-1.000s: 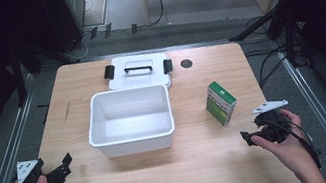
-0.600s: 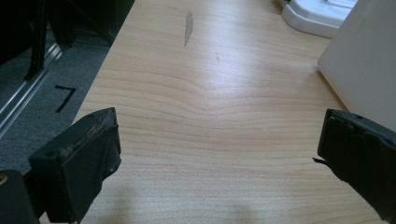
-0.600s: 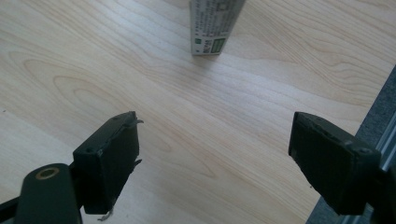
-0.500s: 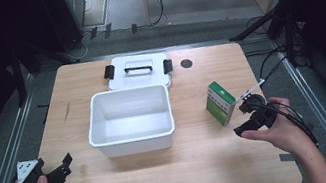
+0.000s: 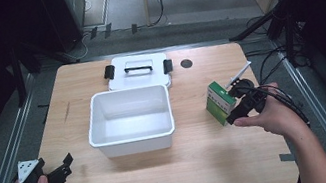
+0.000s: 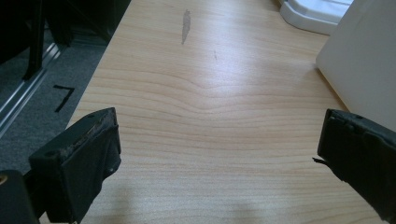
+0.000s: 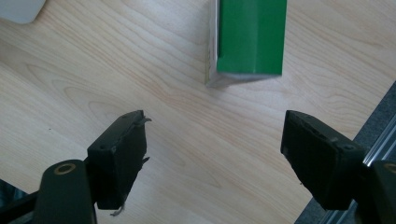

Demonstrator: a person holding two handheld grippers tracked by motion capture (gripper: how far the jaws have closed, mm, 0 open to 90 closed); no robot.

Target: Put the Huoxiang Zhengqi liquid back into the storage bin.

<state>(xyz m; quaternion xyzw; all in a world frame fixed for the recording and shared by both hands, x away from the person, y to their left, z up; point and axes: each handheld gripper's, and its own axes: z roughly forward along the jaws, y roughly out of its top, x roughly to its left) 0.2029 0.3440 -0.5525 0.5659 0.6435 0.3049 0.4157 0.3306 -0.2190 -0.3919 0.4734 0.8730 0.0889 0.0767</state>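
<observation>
A green and white carton stands upright on the wooden table, right of an open white bin. My right gripper is held just off the carton's right side, above the table. In the right gripper view the carton stands ahead of my right gripper. Its jaws are open and have just been closing a little, with nothing between them. My left gripper stays at the table's front left corner. In its own view the left gripper is wide open over bare wood.
The bin's white lid with black latches lies flat behind the bin; its edge and the bin's wall appear at the right of the left gripper view. A small dark disc sits near the back edge. Cables trail off the table's right side.
My right hand has risen and moved left and toward the back, from the table's right edge to beside the carton. The left hand has stayed where it was.
</observation>
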